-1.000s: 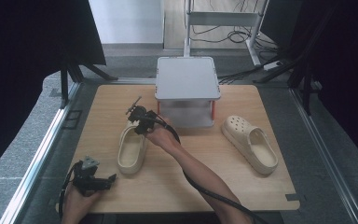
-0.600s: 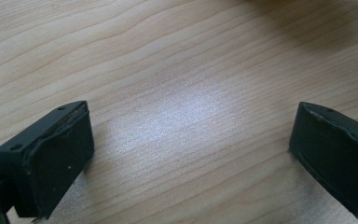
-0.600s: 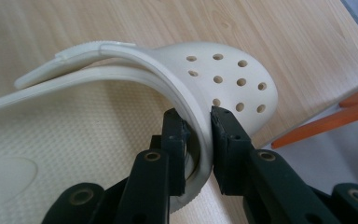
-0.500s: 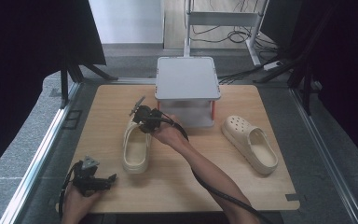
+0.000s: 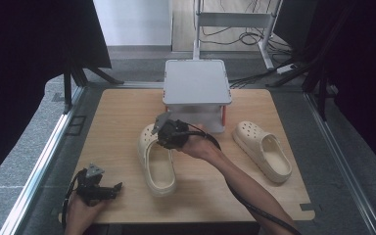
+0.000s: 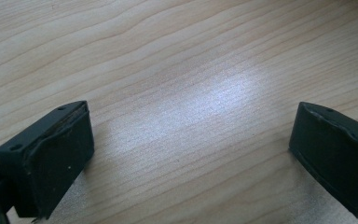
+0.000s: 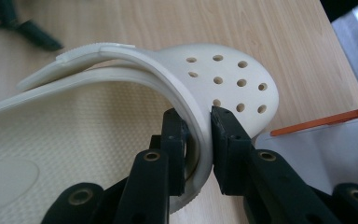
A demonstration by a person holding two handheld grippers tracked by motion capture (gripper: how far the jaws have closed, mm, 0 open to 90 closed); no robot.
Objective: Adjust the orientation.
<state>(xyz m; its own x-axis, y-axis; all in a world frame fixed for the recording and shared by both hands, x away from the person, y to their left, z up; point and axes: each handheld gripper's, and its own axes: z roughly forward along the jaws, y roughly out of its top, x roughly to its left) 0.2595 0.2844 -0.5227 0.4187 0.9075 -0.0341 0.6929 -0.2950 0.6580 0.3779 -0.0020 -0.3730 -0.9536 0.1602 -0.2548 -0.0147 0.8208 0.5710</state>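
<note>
A cream perforated clog lies left of the table's middle, its toe end lifted toward the grey box. My right gripper is shut on the edge of that clog's upper, one jaw inside the shoe and one outside by the holes. A second matching clog rests on the wood at the right. My left gripper sits at the near left corner, its jaws spread wide over bare wood with nothing between them.
A grey lidded box with an orange latch stands at the back middle of the wooden table, just beyond the held clog. Metal rails run along both table sides. The right gripper's cable trails along the forearm.
The right gripper has carried the left clog rightward and toward the box, raising its toe. The left hand has stayed put.
</note>
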